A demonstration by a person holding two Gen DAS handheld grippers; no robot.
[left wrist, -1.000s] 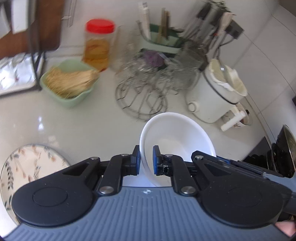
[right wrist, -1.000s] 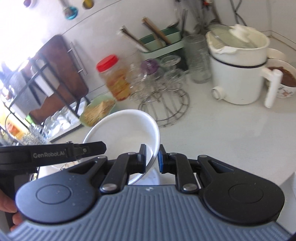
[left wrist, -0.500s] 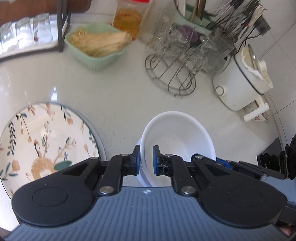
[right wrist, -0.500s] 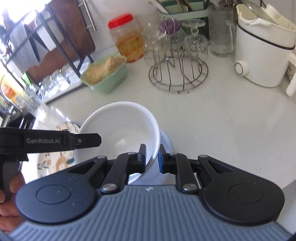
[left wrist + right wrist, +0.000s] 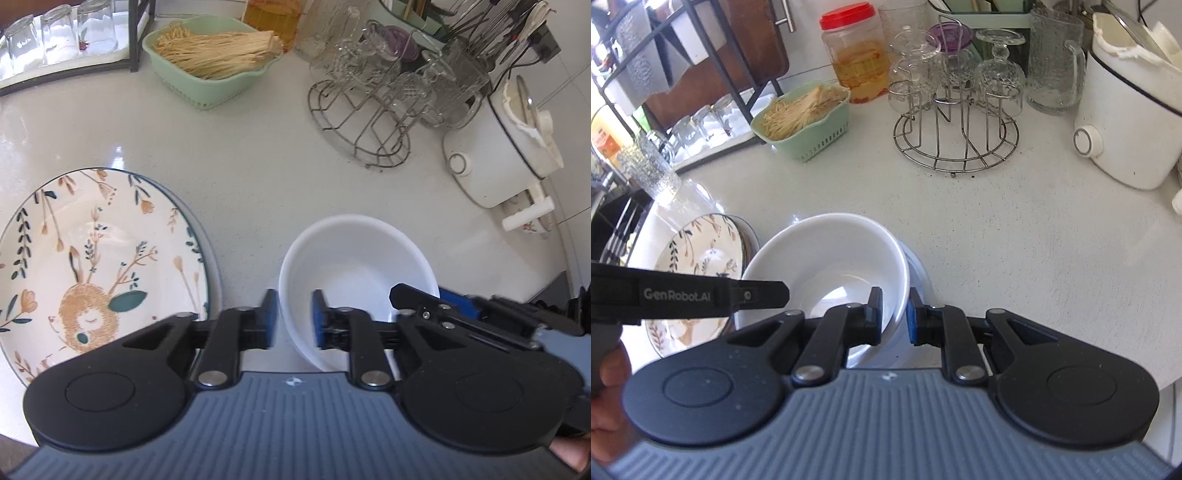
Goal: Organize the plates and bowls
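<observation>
A white bowl [image 5: 354, 266] sits nested in another white bowl [image 5: 919, 273] on the white counter; it also shows in the right wrist view [image 5: 827, 266]. My left gripper [image 5: 294, 319] is open, its jaws straddling the bowl's left rim with a gap on each side. My right gripper [image 5: 894, 315] is open too, its jaws loosely straddling the right rim. A floral plate [image 5: 96, 266] lies on a stack to the left of the bowls; it also shows in the right wrist view [image 5: 701, 258].
Behind stand a green basket of noodles [image 5: 214, 55], a wire glass rack [image 5: 369, 122], a white cooker [image 5: 506, 147], a red-lidded jar [image 5: 857, 62] and a rack with glasses [image 5: 59, 40] at the back left.
Both grippers have lowered the bowl into the lower bowl and opened their jaws, letting go of the rim. The view has moved closer to the counter.
</observation>
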